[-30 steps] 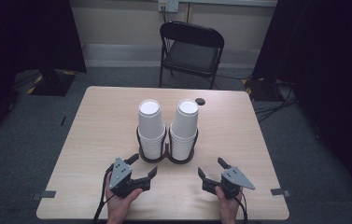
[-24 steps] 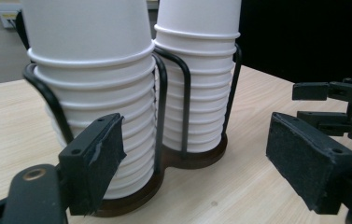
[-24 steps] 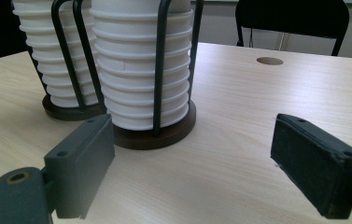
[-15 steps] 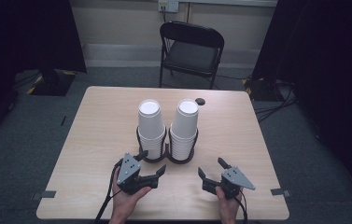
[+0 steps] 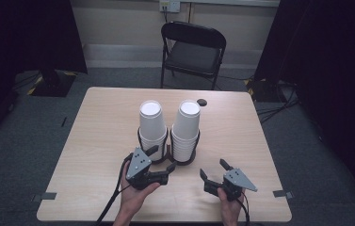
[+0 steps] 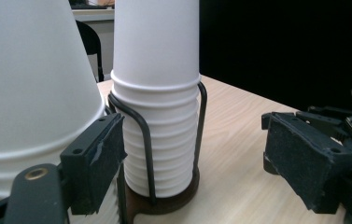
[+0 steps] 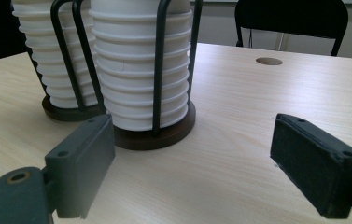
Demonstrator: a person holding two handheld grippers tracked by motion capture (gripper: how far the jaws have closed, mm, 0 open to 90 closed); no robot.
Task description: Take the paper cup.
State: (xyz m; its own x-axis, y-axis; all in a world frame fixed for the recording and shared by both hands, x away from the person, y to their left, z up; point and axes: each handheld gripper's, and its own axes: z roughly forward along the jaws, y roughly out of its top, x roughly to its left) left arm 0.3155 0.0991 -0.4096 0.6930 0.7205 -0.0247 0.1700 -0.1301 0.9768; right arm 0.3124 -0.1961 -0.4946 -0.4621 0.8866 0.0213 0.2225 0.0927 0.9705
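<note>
Beside the left cup stack, the left gripper, jaws spread, has just moved in, likely to grasp a cup; the right gripper rests, likewise spread.

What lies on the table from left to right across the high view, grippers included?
Left gripper → left cup stack → right cup stack → right gripper.

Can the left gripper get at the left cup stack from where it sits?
Probably yes: the left gripper sits right by the left cup stack, jaws apart, nothing between; the wire holder rings only its lower part.
</note>
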